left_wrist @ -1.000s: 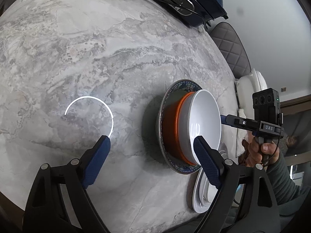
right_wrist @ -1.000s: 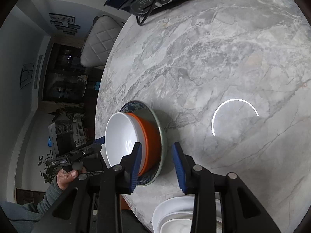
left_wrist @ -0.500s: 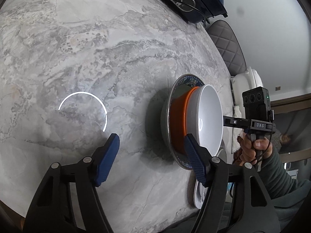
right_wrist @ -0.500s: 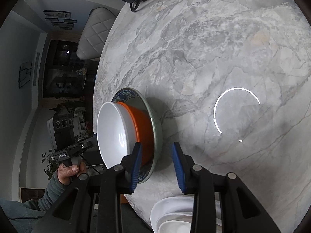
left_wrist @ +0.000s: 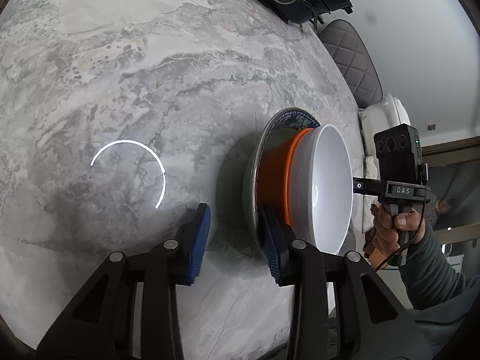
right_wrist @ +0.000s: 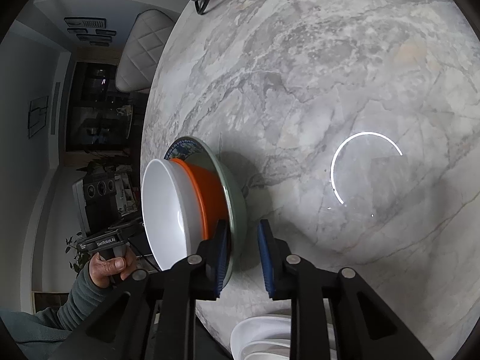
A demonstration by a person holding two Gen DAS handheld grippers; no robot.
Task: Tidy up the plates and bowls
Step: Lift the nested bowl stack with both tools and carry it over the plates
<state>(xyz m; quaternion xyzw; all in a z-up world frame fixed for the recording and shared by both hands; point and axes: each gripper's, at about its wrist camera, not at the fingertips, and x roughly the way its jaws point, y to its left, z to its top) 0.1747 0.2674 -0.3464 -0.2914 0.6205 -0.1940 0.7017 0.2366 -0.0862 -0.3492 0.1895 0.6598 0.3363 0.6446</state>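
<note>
Marble tabletop [left_wrist: 150,75] carries our stack: white bowl [left_wrist: 327,189] in orange bowl [left_wrist: 273,177] on a patterned plate [left_wrist: 255,186]. Left gripper [left_wrist: 234,240] and right gripper [right_wrist: 240,255] straddle opposite rim edges (jaws closing, not yet clamped), one finger under, one over.

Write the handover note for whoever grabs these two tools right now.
Left tool: jaws closing around the near rim of the patterned plate; one pad inside the rim, the other outside, grip not yet firm.
Right tool: jaws closing astride the same plate's rim at another spot.
Stack: white bowl nested in the orange bowl, both on the patterned plate, on the marble table.
White dishes sit at the table's near edge.
Done: bowls stacked.
Left: finish both grips, likely move the stack together.
</note>
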